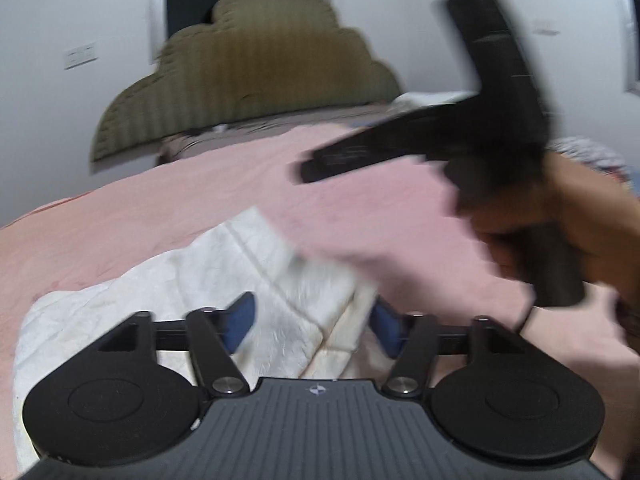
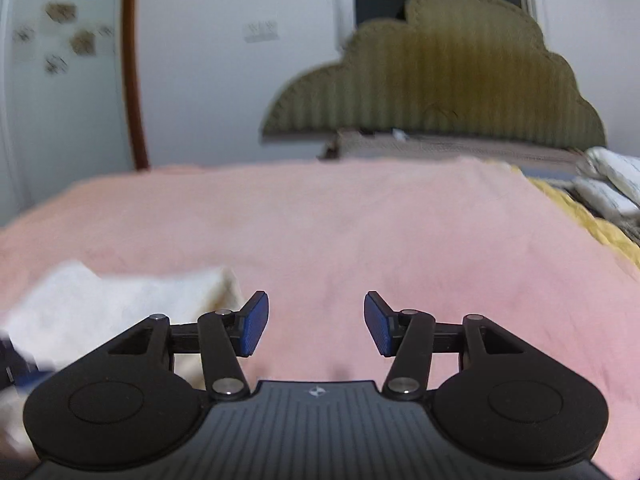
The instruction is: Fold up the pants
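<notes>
The white pants [image 1: 248, 276] lie folded on the pink bedspread [image 1: 160, 208], close under my left gripper [image 1: 314, 326]. Its blue pads stand wide apart on either side of the cloth and do not press it. In the right wrist view the pants [image 2: 120, 304] show as a blurred white heap at the lower left. My right gripper [image 2: 316, 322] is open over bare bedspread [image 2: 360, 240] to the right of them, with nothing between its pads. In the left wrist view a hand [image 1: 580, 216] holds that gripper's black, blurred body up at the right.
An olive cloud-shaped headboard [image 2: 440, 76] stands at the far end of the bed. A yellow blanket [image 2: 580, 216] and white patterned cloth [image 2: 612, 184] lie at the bed's right edge. A brown curved frame [image 2: 134, 80] runs up the wall on the left.
</notes>
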Demonstrator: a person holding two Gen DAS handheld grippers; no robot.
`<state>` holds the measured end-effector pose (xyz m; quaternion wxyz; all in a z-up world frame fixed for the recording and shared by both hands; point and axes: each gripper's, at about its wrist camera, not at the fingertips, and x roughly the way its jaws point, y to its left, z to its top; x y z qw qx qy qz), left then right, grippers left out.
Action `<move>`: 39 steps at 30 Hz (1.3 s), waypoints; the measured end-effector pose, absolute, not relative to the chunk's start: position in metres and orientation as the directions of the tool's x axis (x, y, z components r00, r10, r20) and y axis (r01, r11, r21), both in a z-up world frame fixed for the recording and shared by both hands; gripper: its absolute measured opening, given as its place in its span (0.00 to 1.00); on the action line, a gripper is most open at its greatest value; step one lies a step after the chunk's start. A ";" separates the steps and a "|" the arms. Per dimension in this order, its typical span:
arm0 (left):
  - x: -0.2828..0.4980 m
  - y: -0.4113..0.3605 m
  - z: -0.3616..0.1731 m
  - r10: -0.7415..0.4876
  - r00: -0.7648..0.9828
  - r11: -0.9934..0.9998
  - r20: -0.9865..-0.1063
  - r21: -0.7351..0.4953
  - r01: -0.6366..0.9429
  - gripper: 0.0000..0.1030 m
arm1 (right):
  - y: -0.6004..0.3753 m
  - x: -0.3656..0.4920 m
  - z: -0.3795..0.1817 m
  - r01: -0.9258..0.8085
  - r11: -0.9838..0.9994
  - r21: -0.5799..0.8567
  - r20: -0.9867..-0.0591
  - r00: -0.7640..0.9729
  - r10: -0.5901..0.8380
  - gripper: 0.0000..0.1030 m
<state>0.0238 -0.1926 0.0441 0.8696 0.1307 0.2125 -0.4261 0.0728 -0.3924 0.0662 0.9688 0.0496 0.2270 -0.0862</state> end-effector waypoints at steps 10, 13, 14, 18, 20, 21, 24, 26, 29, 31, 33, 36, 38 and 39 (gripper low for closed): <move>0.070 -0.090 0.053 -0.469 0.748 0.846 -0.469 0.005 0.533 0.84 | -0.324 0.126 0.055 -0.188 0.982 0.034 -0.581 0.795 0.173 0.51; 0.107 -0.070 0.046 -0.408 0.752 0.891 -0.518 -0.048 0.451 0.83 | -0.322 0.137 0.040 -0.147 0.988 -0.053 -0.649 0.757 0.078 0.50; 0.118 -0.068 0.043 -0.387 0.741 0.901 -0.549 -0.051 0.432 0.79 | -0.327 0.137 0.037 -0.116 0.989 -0.092 -0.655 0.755 0.027 0.50; 0.119 -0.067 0.039 -0.410 0.749 0.894 -0.520 -0.066 0.443 0.75 | -0.340 0.119 0.049 -0.030 0.993 -0.113 -0.634 0.771 -0.048 0.51; 0.114 -0.075 0.039 -0.451 0.737 0.865 -0.504 -0.045 0.499 0.77 | -0.336 0.103 0.059 -0.072 0.992 -0.099 -0.597 0.802 -0.002 0.51; 0.110 -0.083 0.036 -0.457 0.723 0.849 -0.519 -0.013 0.528 0.77 | -0.332 0.096 0.062 -0.114 0.992 -0.060 -0.590 0.805 0.057 0.51; 0.102 -0.102 0.013 -0.426 0.662 0.790 -0.617 0.104 0.604 0.75 | -0.318 0.084 0.054 -0.229 0.973 -0.004 -0.638 0.750 0.174 0.51; 0.094 -0.101 -0.001 -0.423 0.663 0.772 -0.618 0.136 0.620 0.74 | -0.310 0.075 0.039 -0.249 0.965 -0.086 -0.684 0.719 0.125 0.51; 0.092 -0.089 0.007 -0.459 0.674 0.788 -0.579 0.085 0.609 0.75 | -0.326 0.060 0.042 -0.222 0.974 -0.038 -0.684 0.716 0.137 0.52; 0.095 -0.081 0.017 -0.479 0.693 0.813 -0.540 0.025 0.581 0.78 | -0.326 0.055 0.052 -0.182 0.981 -0.062 -0.663 0.743 0.096 0.53; 0.098 -0.079 0.021 -0.473 0.699 0.827 -0.536 0.003 0.562 0.85 | -0.324 0.050 0.058 -0.197 0.979 -0.056 -0.633 0.765 0.118 0.53; 0.096 -0.093 0.005 -0.437 0.653 0.797 -0.619 0.071 0.600 0.86 | -0.319 0.051 0.048 -0.229 0.973 -0.038 -0.658 0.738 0.148 0.59; 0.081 -0.095 -0.004 -0.426 0.699 0.788 -0.574 0.143 0.598 0.86 | -0.321 0.047 0.039 -0.221 0.973 -0.062 -0.650 0.749 0.129 0.63; 0.076 -0.095 -0.004 -0.428 0.712 0.784 -0.557 0.163 0.598 0.86 | -0.325 0.046 0.038 -0.207 0.978 -0.038 -0.648 0.750 0.134 0.64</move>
